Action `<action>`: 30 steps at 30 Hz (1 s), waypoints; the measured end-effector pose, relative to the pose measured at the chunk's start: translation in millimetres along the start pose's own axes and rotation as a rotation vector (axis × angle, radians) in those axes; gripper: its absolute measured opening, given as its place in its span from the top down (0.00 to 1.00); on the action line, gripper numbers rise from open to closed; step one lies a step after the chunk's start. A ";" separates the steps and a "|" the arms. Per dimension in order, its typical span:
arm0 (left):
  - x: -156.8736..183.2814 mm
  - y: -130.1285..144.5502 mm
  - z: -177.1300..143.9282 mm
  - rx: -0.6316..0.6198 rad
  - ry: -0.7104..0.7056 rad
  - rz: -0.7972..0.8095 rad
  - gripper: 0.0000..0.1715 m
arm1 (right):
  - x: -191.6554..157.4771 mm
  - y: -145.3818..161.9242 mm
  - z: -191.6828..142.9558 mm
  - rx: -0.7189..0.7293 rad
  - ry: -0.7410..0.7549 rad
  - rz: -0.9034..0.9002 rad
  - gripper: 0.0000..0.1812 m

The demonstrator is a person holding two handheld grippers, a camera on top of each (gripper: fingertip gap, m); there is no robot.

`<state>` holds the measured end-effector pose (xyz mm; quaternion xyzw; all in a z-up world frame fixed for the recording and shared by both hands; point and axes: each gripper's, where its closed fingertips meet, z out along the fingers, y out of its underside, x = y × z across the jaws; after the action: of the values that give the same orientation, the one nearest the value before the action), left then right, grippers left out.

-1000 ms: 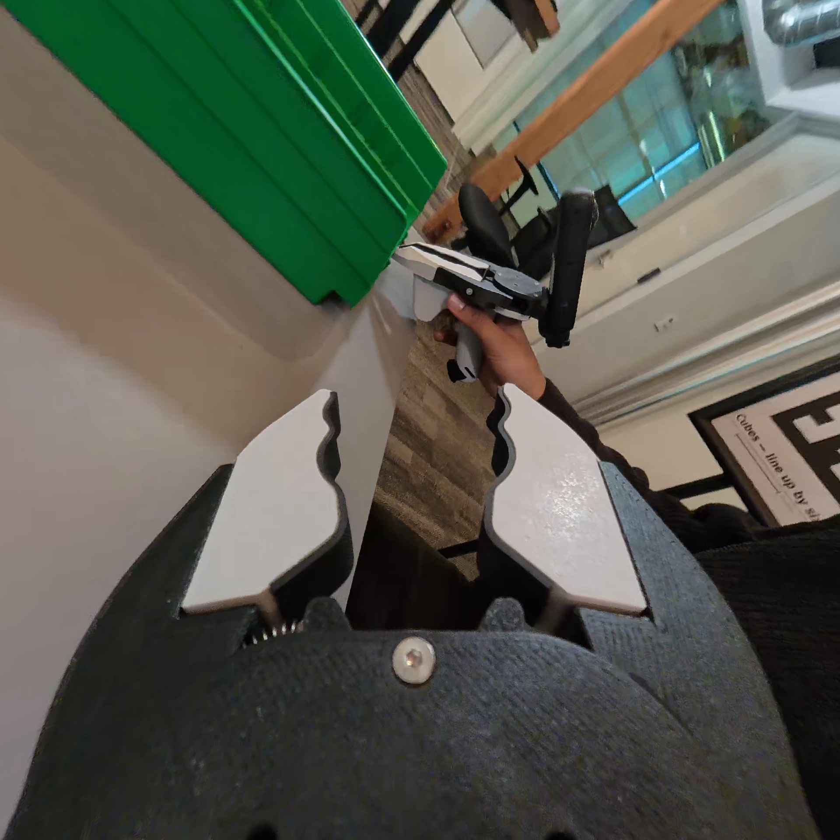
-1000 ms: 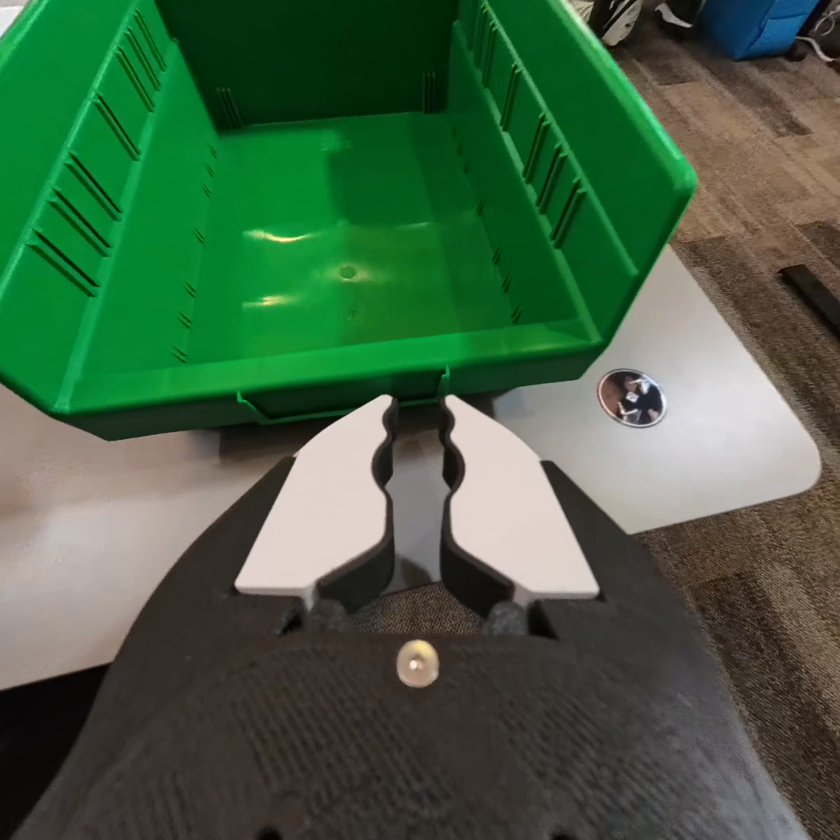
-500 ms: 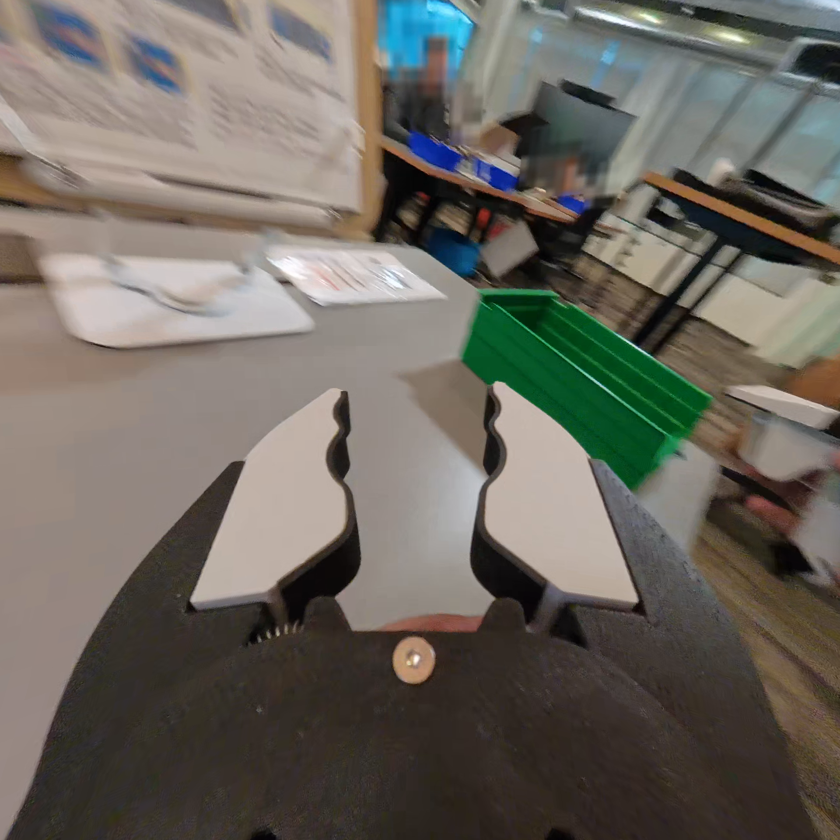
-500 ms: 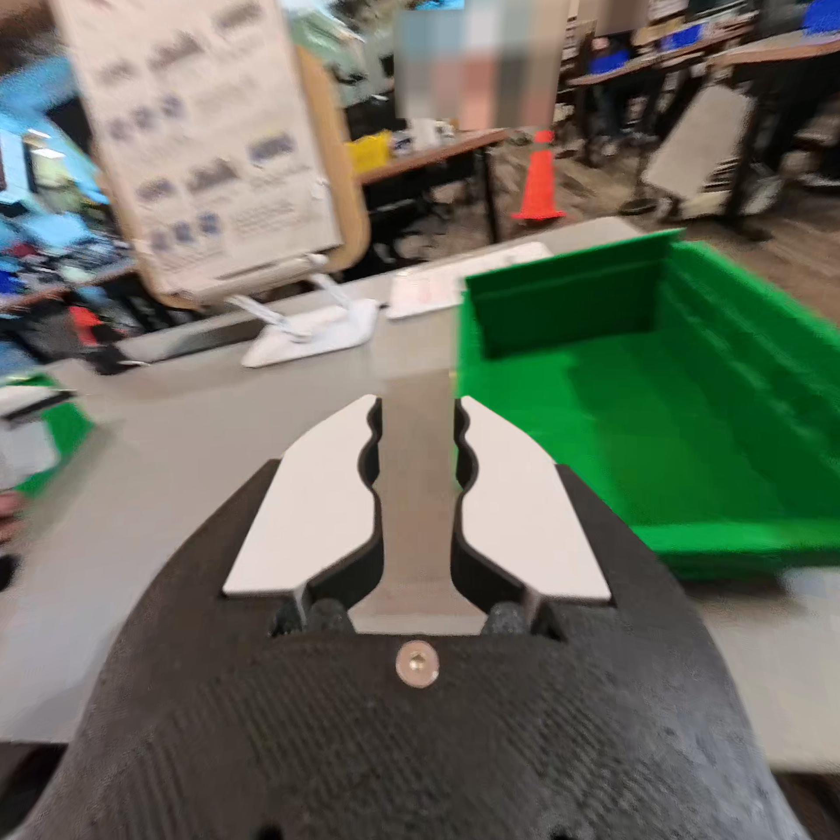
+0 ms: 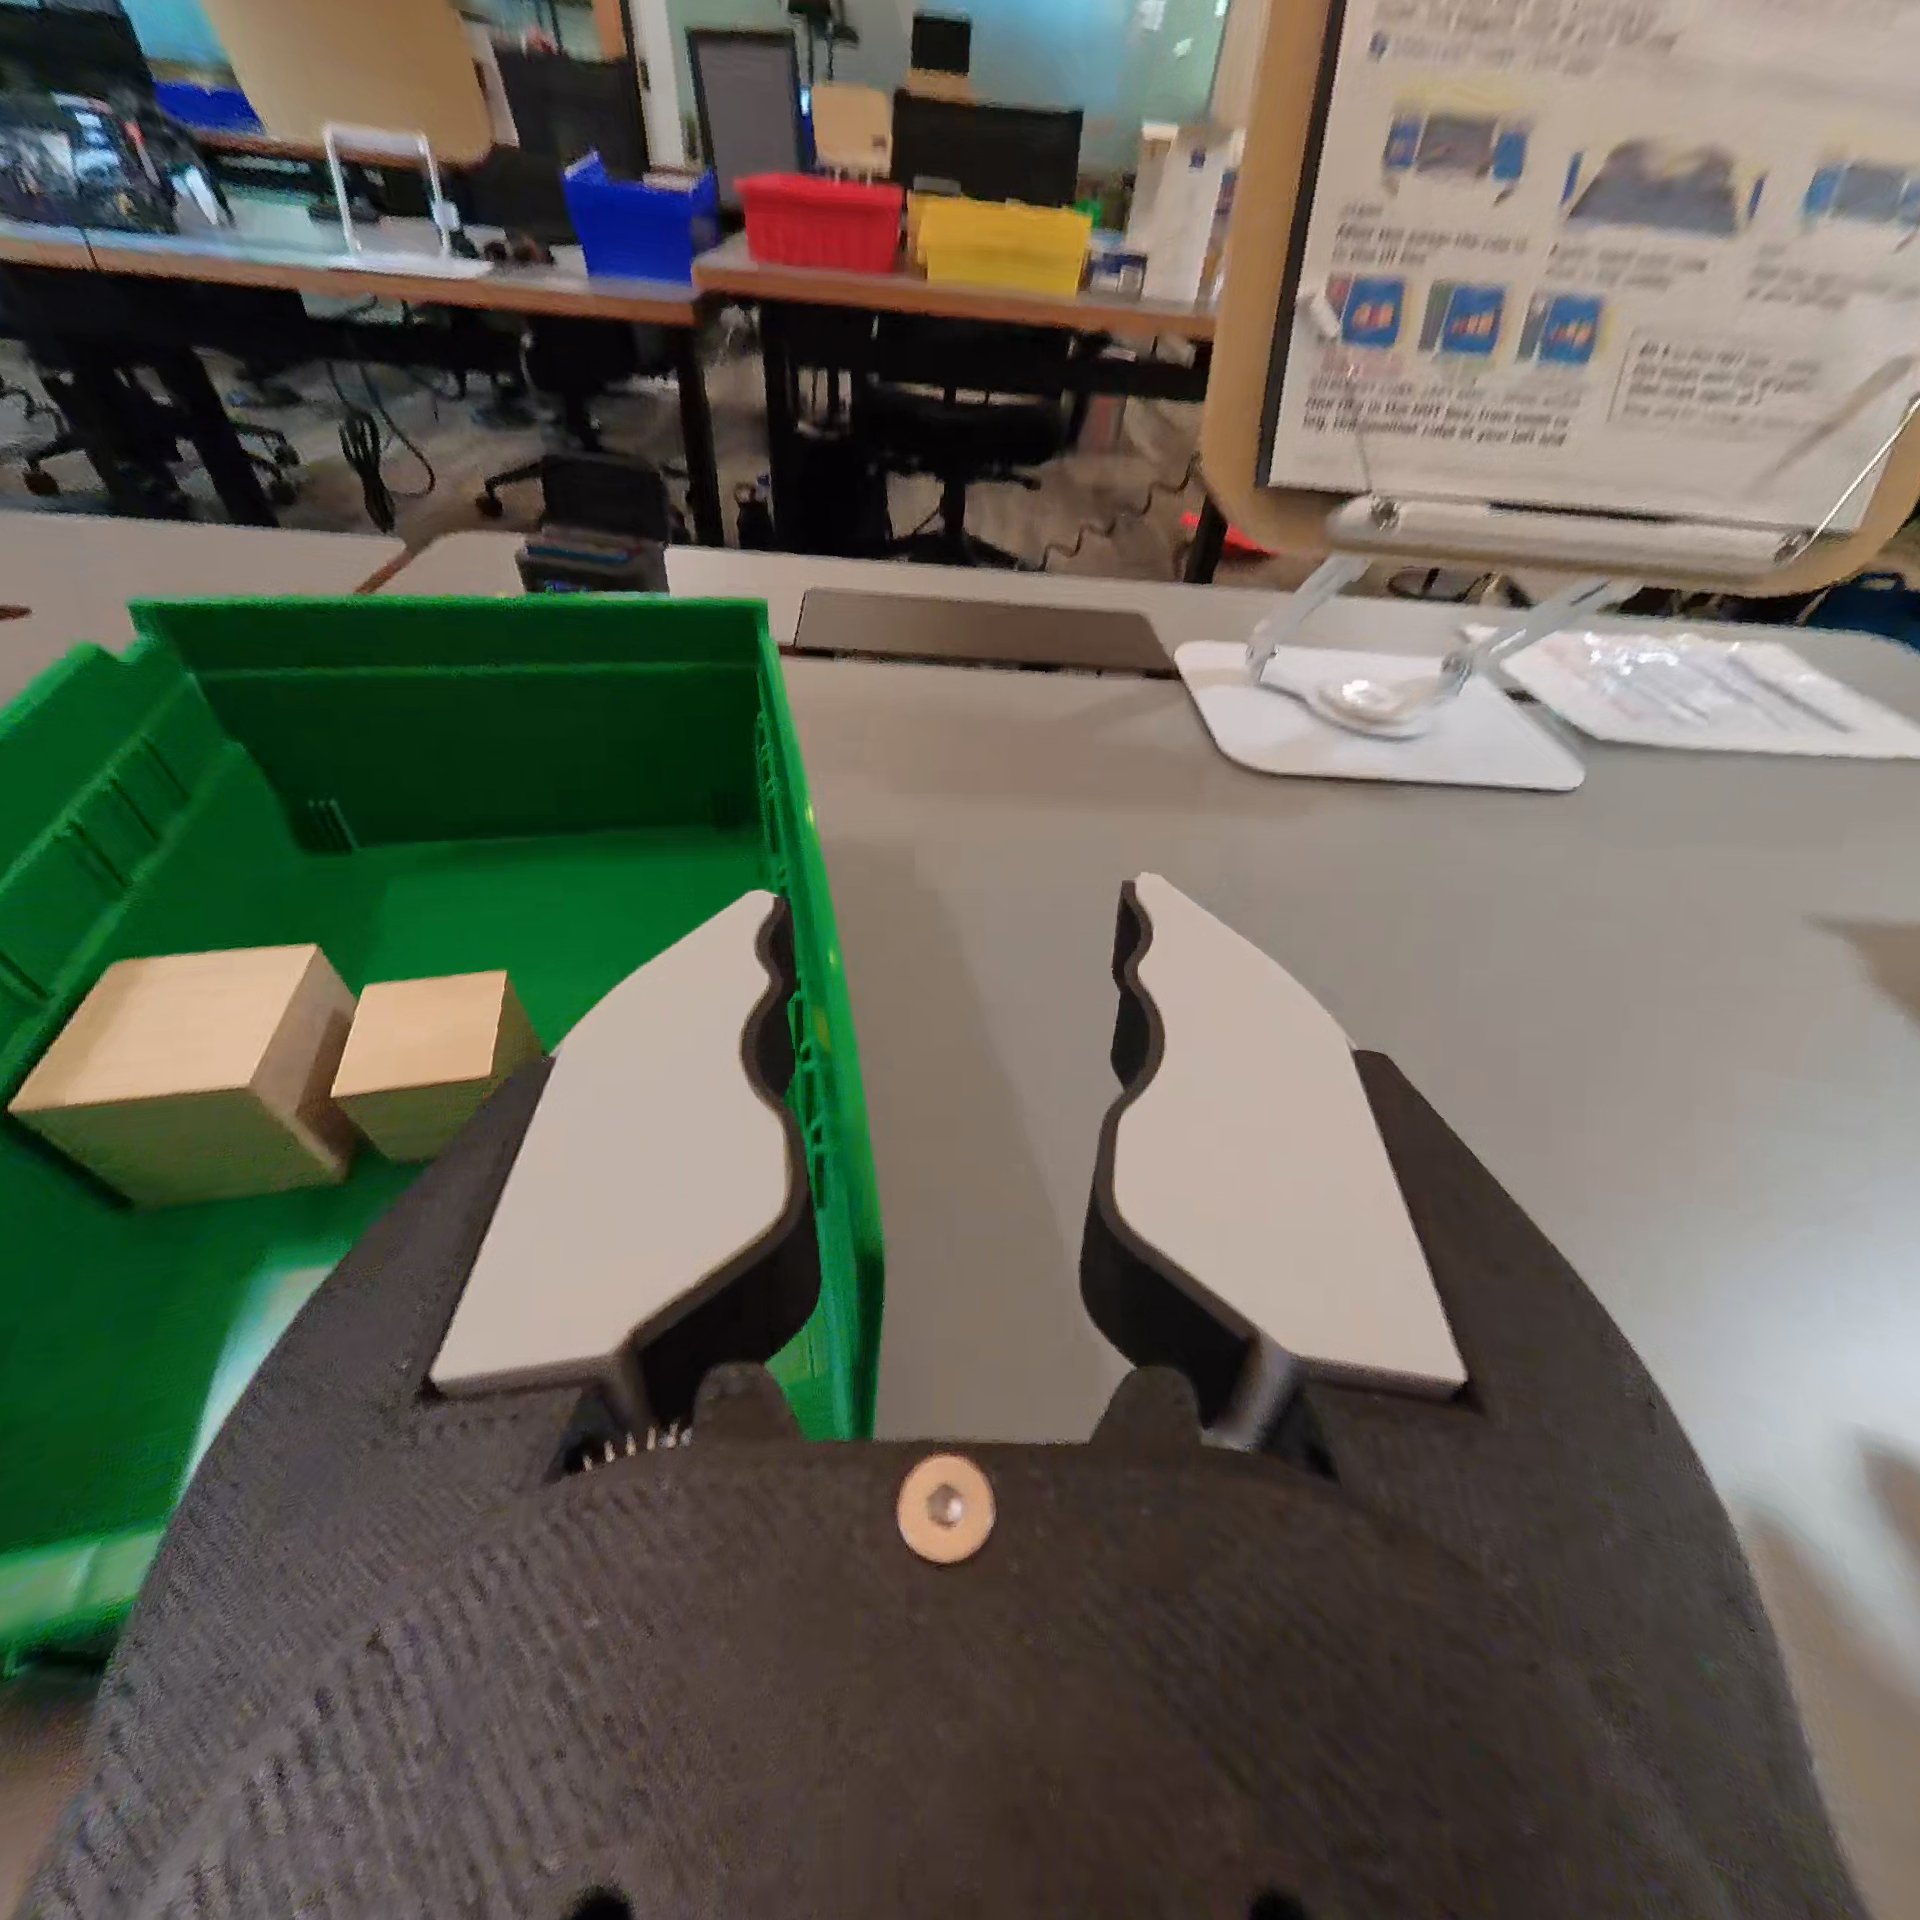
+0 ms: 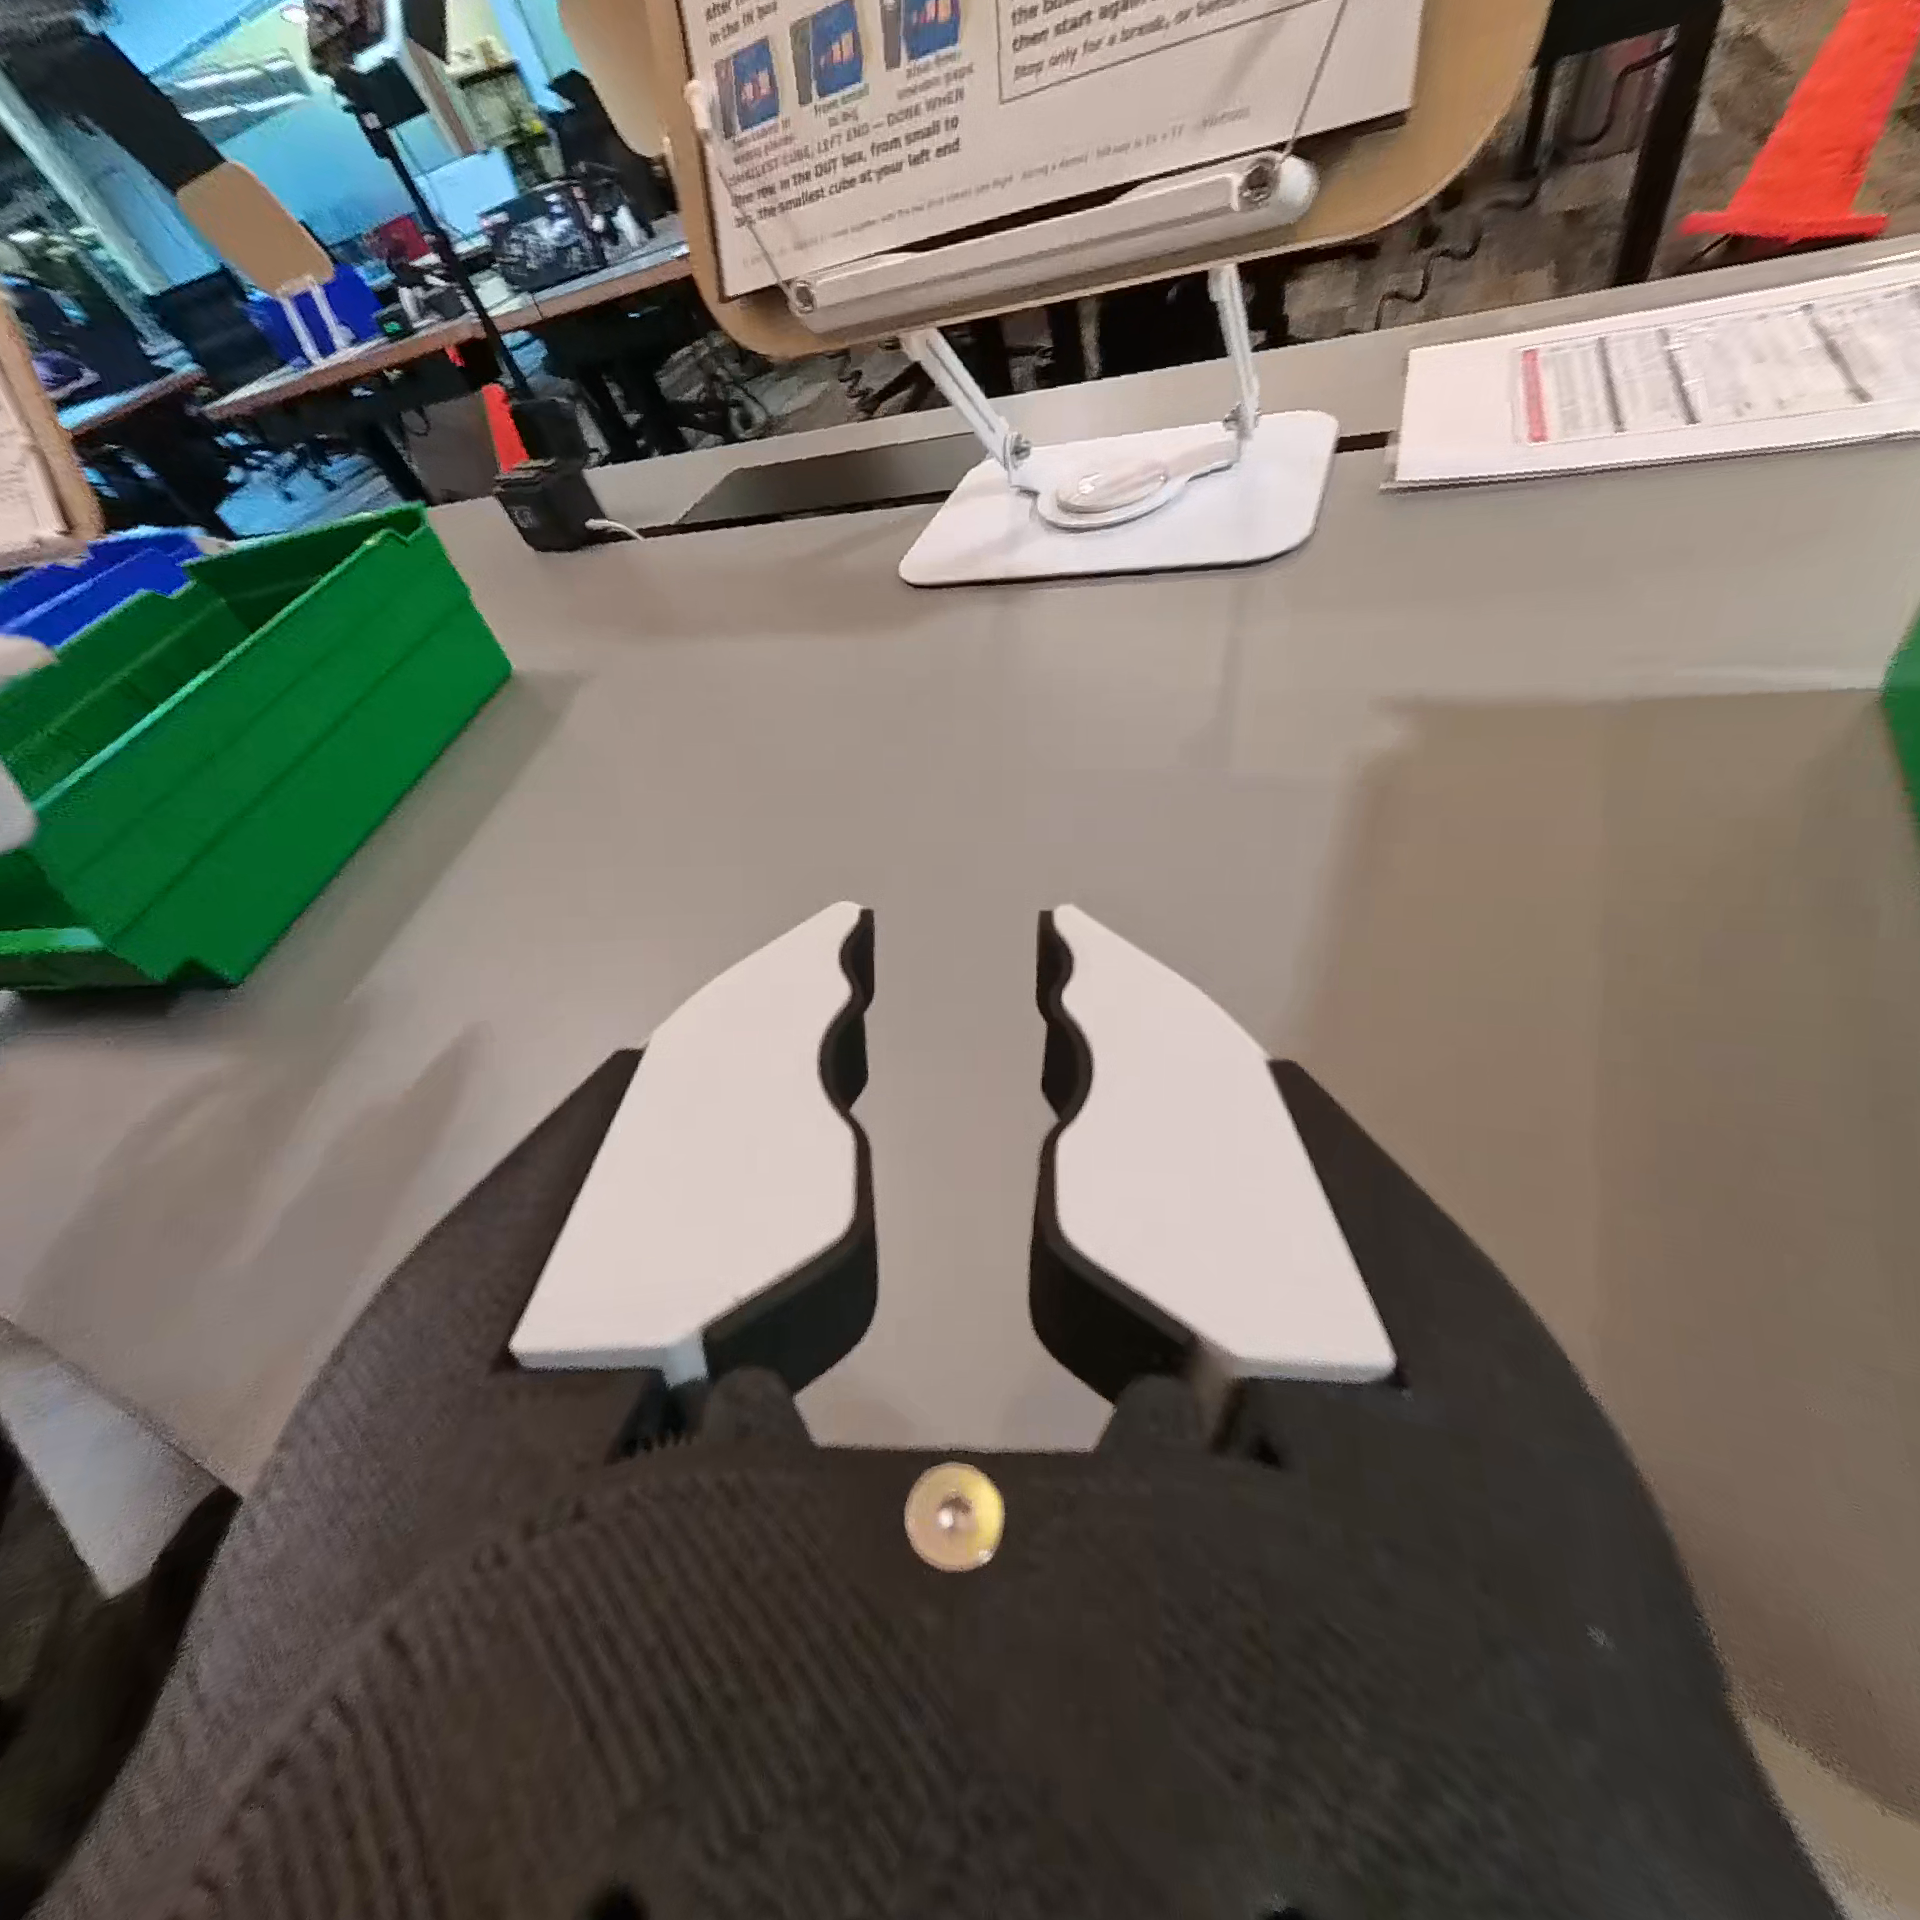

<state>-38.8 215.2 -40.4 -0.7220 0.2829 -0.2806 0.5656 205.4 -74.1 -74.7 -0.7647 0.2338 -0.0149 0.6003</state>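
When viewed along the left gripper (image 5: 951, 904), found jaws spread wide, clasping nothing. Noted its left finger (image 5: 644, 1143) overlapping the right wall of the green bin (image 5: 457, 623), and its right finger (image 5: 1247, 1143) over bare grey table (image 5: 1455, 987) just right of the bin. Could not tell whether touching that wall or merely hanging above it.

Recorded two wooden blocks inside the bin, toward its left side: larger block (image 5: 177, 1049), then smaller block (image 5: 426, 1049) just beside it on the right, nearer the gripper. Could not confirm contact between them.

Observed right gripper (image 6: 954, 914) well right of the bin, above bare table, jaws parted moderately, likewise empty.

Logged a white-based document stand (image 6: 1122, 509) beyond and right of the bin, carrying a printed board (image 6: 1039, 104). Logged also a laminated sheet (image 6: 1662, 395) lying flat on the table, farther right still.
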 end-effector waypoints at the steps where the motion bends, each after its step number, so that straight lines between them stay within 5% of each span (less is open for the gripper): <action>1: -2.1 7.0 -0.8 -0.024 -0.013 0.018 0.64 | -2.9 -1.9 5.3 -0.002 -0.028 0.012 0.83; 6: -28.1 39.5 -12.1 -0.143 -0.151 0.149 0.65 | -25.8 -0.1 31.0 -0.044 -0.161 0.036 0.83; 13: -40.4 78.9 -7.9 -0.262 -0.166 0.192 0.74 | -72.2 11.7 56.6 -0.122 -0.322 0.053 0.83; 17: -46.6 79.2 -17.5 -0.260 -0.181 0.157 0.97 | -82.1 13.2 60.6 -0.132 -0.344 0.031 0.83; 30: -57.1 81.8 -28.5 -0.337 -0.127 0.100 0.98 | -75.2 14.3 54.0 -0.135 -0.326 0.038 0.84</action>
<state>-105.9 221.5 -119.3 -0.8078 0.3252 -0.1546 0.4667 149.9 0.9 -83.6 -0.7909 0.1480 0.1365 0.5779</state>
